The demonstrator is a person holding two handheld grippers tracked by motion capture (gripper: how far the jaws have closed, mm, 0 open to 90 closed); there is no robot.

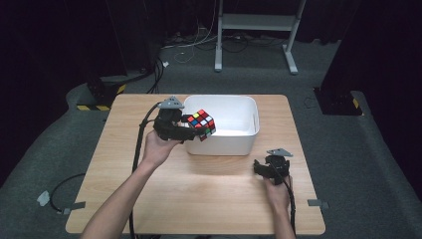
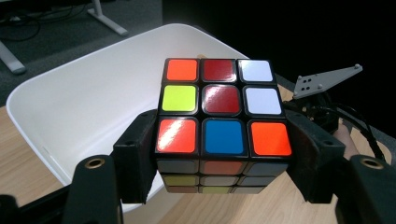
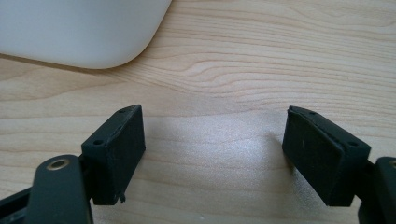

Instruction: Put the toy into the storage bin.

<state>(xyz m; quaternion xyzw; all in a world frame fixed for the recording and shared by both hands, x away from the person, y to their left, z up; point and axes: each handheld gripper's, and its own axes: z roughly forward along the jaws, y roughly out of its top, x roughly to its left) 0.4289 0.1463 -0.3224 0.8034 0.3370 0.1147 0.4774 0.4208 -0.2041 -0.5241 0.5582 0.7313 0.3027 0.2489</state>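
Cube (image 2: 223, 123) is sitting clamped in the left claw (image 2: 223, 163), both black jaws pressing flat against its opposite sides, and it is hanging in the air over the near left rim of the white bin (image 2: 84, 93). Its top face is showing orange, red, white, yellow and blue tiles. In the high view the cube (image 1: 200, 123) is hovering just above the bin (image 1: 234, 142) wall, with the left claw (image 1: 191, 130) reaching in from the left side.

Nearest the person, the right claw (image 1: 257, 167) is resting low over the desk (image 1: 199, 199) at the right, well apart from the cube. Its jaws are standing wide apart with only bare wood between them; the right claw (image 3: 212, 154) is gripping nothing, and a rounded corner of the bin (image 3: 79, 32) is lying just beyond it.

Between the cube and the bin's inside, nothing is standing in the way. Beyond the desk, cables (image 1: 199, 42) are trailing across the grey floor around a white stand (image 1: 256, 30).
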